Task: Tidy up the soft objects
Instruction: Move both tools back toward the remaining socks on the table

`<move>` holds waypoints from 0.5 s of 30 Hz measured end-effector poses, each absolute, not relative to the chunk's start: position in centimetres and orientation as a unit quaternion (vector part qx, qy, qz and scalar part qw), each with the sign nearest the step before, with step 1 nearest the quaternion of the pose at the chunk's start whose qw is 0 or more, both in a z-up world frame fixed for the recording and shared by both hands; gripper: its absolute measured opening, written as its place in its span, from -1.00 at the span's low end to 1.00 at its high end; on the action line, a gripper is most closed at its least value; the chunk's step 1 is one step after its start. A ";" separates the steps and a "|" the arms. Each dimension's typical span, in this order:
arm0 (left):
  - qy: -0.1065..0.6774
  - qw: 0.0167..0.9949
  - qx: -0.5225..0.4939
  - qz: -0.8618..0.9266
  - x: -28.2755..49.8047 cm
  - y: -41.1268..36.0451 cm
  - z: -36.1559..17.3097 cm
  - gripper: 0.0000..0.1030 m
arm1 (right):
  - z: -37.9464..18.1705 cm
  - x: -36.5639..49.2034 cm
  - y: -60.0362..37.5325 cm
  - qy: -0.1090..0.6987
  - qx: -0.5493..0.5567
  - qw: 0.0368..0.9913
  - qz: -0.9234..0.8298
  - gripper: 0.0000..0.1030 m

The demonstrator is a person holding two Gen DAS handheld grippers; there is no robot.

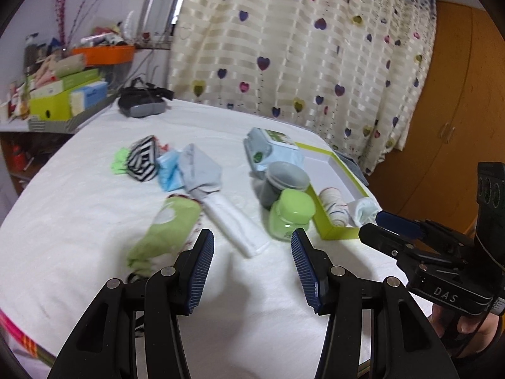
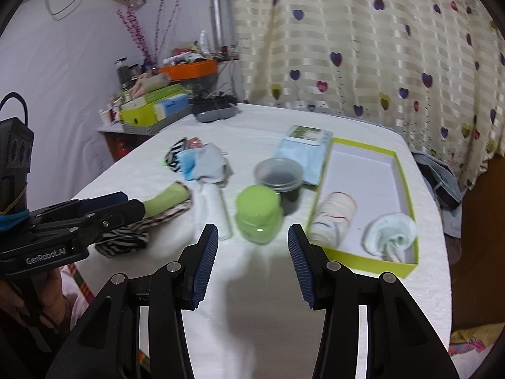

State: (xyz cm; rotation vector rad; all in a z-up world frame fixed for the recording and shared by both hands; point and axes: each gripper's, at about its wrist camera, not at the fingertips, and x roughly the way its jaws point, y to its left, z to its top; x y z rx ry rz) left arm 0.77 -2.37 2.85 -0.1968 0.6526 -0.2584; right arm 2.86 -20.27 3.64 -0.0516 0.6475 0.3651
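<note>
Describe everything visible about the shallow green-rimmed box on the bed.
The green-rimmed box is a shallow, lidless rectangular tray, apparently cardboard, with lime-green walls and a white floor. It lies flat near the right edge of the white bedcover. Two rolled socks rest at its near end: a white striped roll and a pale blue roll. The rest is bare.

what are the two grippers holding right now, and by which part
Nothing. The left gripper and the right gripper both hover open over the white cloth, with only bare cloth between their pads.

rolled socks [image 2: 334, 218] in tray [image 2: 372, 257], others loose
</note>
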 end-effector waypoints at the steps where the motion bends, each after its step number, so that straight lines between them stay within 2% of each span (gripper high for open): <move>1: 0.319 0.935 -0.097 -0.121 0.5 -1.9 2.8 -0.04 | 3.6 2.7 -19.9 0.316 -0.026 0.930 0.183 -0.08; 15: 0.338 0.934 -0.098 -0.067 -0.4 2.5 0.1 0.00 | 2.6 2.2 -16.4 0.326 -0.045 0.916 0.230 -0.08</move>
